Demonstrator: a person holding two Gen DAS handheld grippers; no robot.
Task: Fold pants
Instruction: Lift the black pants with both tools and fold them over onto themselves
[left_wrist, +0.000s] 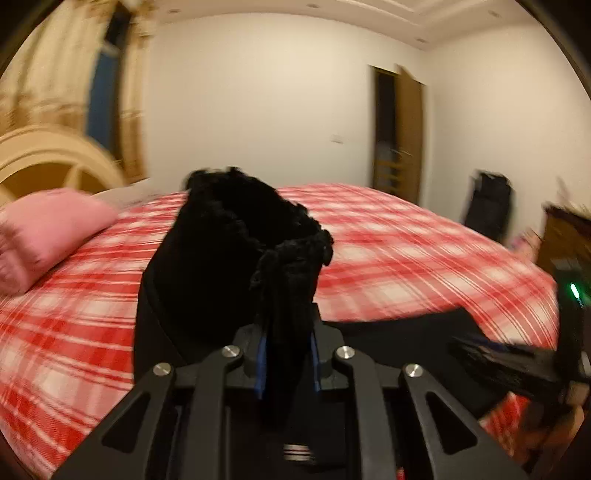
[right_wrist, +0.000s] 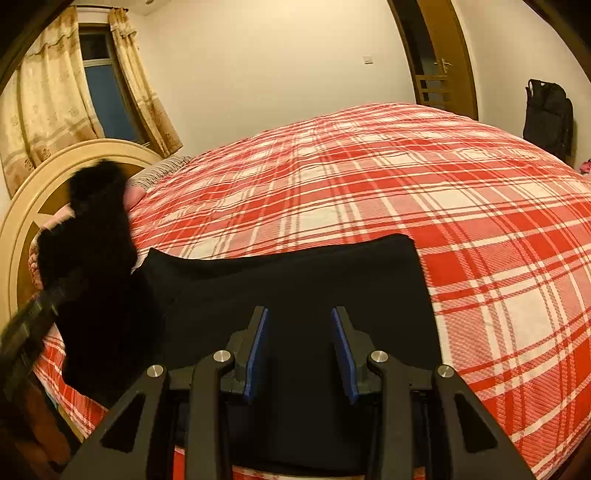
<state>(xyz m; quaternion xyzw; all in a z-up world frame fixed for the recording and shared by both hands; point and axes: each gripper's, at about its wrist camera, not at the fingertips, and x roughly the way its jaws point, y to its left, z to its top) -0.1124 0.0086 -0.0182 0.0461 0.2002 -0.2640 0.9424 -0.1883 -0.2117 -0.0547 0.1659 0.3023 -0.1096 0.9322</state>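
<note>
Black pants (right_wrist: 295, 280) lie on a red and white plaid bed (right_wrist: 406, 177). My left gripper (left_wrist: 288, 332) is shut on the gathered waistband end of the pants (left_wrist: 229, 251) and holds it lifted above the bed. That raised bunch shows at the left in the right wrist view (right_wrist: 99, 229). My right gripper (right_wrist: 299, 317) is open and empty, its blue pads (right_wrist: 258, 347) just above the flat part of the pants. It shows blurred at the lower right of the left wrist view (left_wrist: 509, 362).
A pink pillow (left_wrist: 48, 232) lies by the cream headboard (right_wrist: 44, 184). A window with curtains (right_wrist: 99, 74) is behind. A wooden door (left_wrist: 402, 133) and a black bag (right_wrist: 546, 114) stand at the far wall.
</note>
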